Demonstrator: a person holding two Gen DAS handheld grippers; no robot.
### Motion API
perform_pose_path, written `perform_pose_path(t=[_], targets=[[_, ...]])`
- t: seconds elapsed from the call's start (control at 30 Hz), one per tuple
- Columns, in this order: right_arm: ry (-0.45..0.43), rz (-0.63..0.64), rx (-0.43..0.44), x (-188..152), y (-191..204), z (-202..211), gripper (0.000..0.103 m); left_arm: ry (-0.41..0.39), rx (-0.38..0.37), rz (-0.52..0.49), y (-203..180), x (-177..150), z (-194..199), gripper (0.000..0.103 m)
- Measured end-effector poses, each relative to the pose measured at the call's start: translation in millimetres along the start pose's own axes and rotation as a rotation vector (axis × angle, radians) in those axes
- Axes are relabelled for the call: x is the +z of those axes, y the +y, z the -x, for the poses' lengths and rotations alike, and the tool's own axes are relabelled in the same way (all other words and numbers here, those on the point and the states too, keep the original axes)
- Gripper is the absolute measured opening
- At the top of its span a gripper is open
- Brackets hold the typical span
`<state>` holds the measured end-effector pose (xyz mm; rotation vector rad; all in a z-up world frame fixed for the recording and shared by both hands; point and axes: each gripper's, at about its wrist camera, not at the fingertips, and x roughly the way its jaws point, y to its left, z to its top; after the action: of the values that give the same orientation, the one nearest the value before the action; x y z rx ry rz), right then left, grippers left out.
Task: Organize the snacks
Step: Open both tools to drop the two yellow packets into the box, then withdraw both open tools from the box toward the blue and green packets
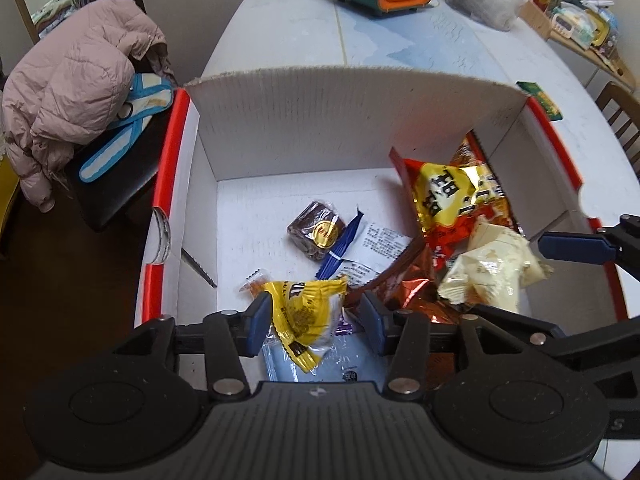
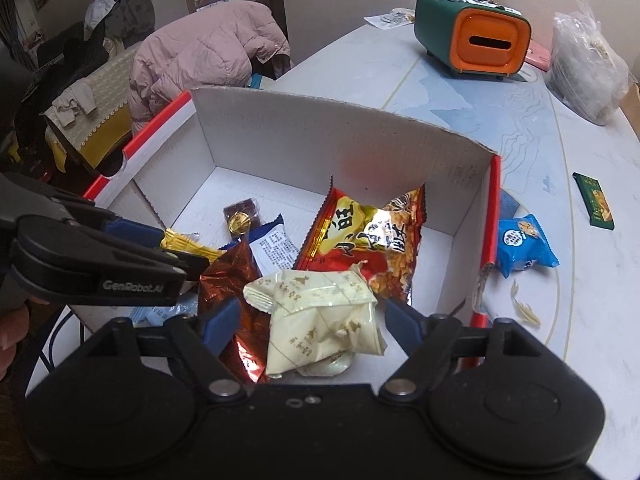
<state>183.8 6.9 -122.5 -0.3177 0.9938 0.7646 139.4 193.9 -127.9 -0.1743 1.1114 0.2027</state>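
Both grippers are hanging over the near edge of the box point(image 1: 276, 120), where most snacks are already lying. The left gripper point(image 1: 316, 320) is spread wide around a yellow pack point(image 1: 304, 312), not squeezing it. The right gripper point(image 2: 312, 320) is also spread wide, with a cream pack point(image 2: 320, 320) sitting loose between its fingers. I think either pack could be slipping or getting crushed if the fingers close crooked. The grippers are near each other and could be bumping. A blue pack point(image 2: 524, 248) and a green bar point(image 2: 596, 200) are still waiting on the table point(image 2: 580, 340) beside the box's right wall.
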Motion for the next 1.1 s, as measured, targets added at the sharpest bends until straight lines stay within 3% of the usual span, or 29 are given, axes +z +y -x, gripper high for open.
perform_pose_path(t=[0.63,0.83,1.1], targets=[[-0.131,-0.028,0.064,-2,-2,69,0.087,-0.183,-0.089,0.01,-6,-11,77,0.062],[-0.18,-0.043,0.068,-7,-8,96,0.091,-0.237,-0.132,-0.01,-24,-12,94,0.072],[-0.207,-0.083,0.056,-23,-42,120,0.091,-0.275,-0.178,-0.024,-62,-6,97,0.073]])
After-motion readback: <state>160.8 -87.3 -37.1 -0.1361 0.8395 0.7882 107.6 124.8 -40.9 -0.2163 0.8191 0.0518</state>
